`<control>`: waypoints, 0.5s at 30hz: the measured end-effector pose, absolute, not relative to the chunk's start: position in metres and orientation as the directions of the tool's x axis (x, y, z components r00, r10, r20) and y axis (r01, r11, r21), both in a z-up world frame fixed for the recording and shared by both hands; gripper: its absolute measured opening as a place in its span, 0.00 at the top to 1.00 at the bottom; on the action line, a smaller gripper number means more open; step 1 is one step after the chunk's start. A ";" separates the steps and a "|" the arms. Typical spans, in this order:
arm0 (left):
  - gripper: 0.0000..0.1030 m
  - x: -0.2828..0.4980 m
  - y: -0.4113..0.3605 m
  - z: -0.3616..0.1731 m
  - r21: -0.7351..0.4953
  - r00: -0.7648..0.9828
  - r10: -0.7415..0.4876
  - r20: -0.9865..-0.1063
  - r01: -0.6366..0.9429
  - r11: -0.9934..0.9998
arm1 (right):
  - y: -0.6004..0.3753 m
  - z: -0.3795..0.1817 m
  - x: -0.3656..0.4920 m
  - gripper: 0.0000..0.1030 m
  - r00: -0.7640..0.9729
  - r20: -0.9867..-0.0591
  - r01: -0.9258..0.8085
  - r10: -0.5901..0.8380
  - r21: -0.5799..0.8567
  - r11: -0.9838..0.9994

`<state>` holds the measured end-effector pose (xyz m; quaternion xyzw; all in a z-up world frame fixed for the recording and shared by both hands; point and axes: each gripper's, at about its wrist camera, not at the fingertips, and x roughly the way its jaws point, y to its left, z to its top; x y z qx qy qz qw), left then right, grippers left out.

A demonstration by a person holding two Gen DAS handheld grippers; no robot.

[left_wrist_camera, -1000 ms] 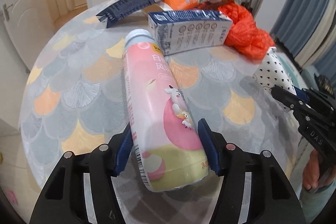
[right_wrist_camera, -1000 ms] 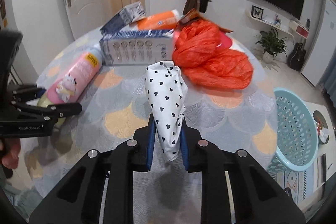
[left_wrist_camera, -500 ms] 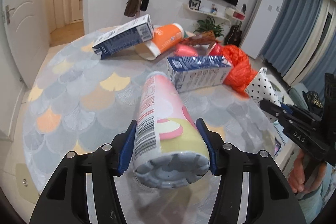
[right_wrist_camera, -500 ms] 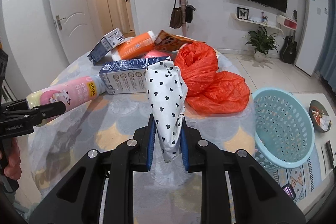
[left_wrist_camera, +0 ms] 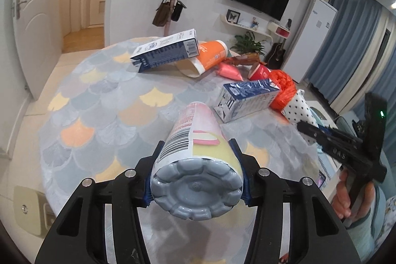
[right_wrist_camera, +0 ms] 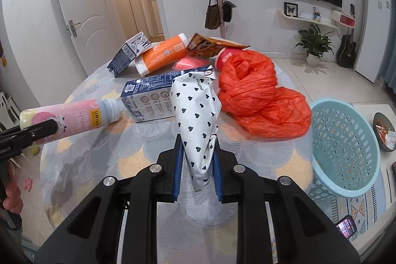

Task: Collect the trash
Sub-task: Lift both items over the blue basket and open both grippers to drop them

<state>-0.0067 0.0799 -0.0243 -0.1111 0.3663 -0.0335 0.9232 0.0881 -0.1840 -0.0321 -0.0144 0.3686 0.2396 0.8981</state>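
fingers grip a bottle and a dotted bag

fingers of the left gripper (left_wrist_camera: 195, 186), which have just been closing, pinch the pink bottle (left_wrist_camera: 198, 140) by its base, lifted clear of the table (left_wrist_camera: 99, 115). right gripper (right_wrist_camera: 196, 173) fingers squeeze the white heart-dotted bag (right_wrist_camera: 198, 120) upright. behind lie a blue carton (right_wrist_camera: 151, 97) and an orange plastic bag (right_wrist_camera: 257, 95); a light blue basket (right_wrist_camera: 344, 152) sits just beside the table.

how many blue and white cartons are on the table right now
2. One carton lies near the middle of the table, beside the orange plastic bag. The other carton is tilted at the far side, leaning on the orange pack. More may be hidden behind the pile.
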 end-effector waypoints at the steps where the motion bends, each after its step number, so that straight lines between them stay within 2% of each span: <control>1: 0.52 -0.010 0.077 -0.027 -0.210 0.721 -0.142 -0.678 -0.005 0.978 | -0.183 -0.033 0.088 0.82 0.611 -0.670 -0.442 0.421 0.152 0.884; 3: 0.52 -0.013 0.072 -0.037 -0.192 0.687 -0.154 -0.710 0.022 0.981 | -0.178 -0.034 0.090 0.82 0.610 -0.675 -0.441 0.416 0.147 0.885; 4: 0.49 -0.015 0.072 -0.042 -0.206 0.674 -0.172 -0.718 0.030 0.978 | -0.177 -0.034 0.090 0.82 0.607 -0.678 -0.441 0.414 0.147 0.886; 7: 0.32 -0.014 0.075 -0.053 -0.294 0.631 -0.268 -0.728 0.066 0.953 | -0.175 -0.037 0.090 0.82 0.600 -0.685 -0.440 0.413 0.148 0.885; 11: 0.27 0.003 0.074 -0.060 -0.325 0.608 -0.292 -0.738 0.059 0.944 | -0.176 -0.039 0.089 0.82 0.593 -0.695 -0.436 0.407 0.148 0.888; 15: 0.29 0.034 0.067 -0.074 -0.321 0.554 -0.275 -0.786 0.015 0.947 | -0.181 -0.037 0.085 0.82 0.600 -0.694 -0.430 0.399 0.142 0.892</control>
